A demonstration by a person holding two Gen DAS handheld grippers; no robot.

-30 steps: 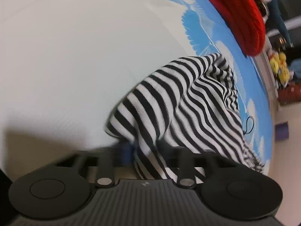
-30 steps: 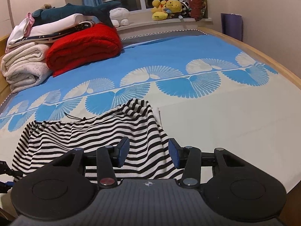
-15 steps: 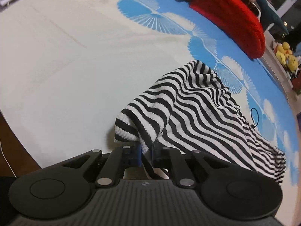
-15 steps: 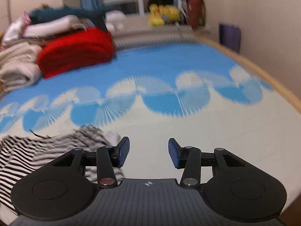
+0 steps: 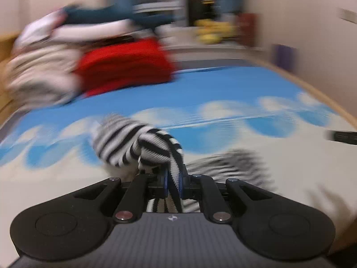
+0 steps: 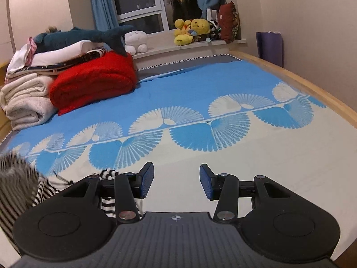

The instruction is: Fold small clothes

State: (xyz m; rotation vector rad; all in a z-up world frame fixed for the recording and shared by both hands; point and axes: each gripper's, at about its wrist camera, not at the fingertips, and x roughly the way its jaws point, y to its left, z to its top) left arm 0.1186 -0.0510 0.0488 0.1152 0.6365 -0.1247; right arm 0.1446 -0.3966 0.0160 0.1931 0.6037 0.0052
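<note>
A black-and-white striped garment [image 5: 133, 143] hangs bunched in the air above the bed, my left gripper [image 5: 174, 178] shut on an edge of it. More of the cloth trails down to the sheet at the right, blurred. In the right wrist view the same striped garment [image 6: 20, 187] shows at the lower left, partly lifted and partly lying on the sheet. My right gripper [image 6: 176, 178] stands open over bare cream sheet, nothing between its blue pads, to the right of the cloth.
A blue and cream fan-patterned sheet [image 6: 200, 102] covers the bed. A red folded blanket [image 6: 93, 82], white towels [image 6: 24, 102] and a plush shark [image 6: 89, 35] are stacked at the far left. Soft toys [image 6: 194, 31] line the windowsill. A wooden bed edge [image 6: 312, 89] runs along the right.
My left gripper has risen and rolled level, lifting the striped garment off the sheet. My right gripper has drifted right, off the cloth, and stays open.
</note>
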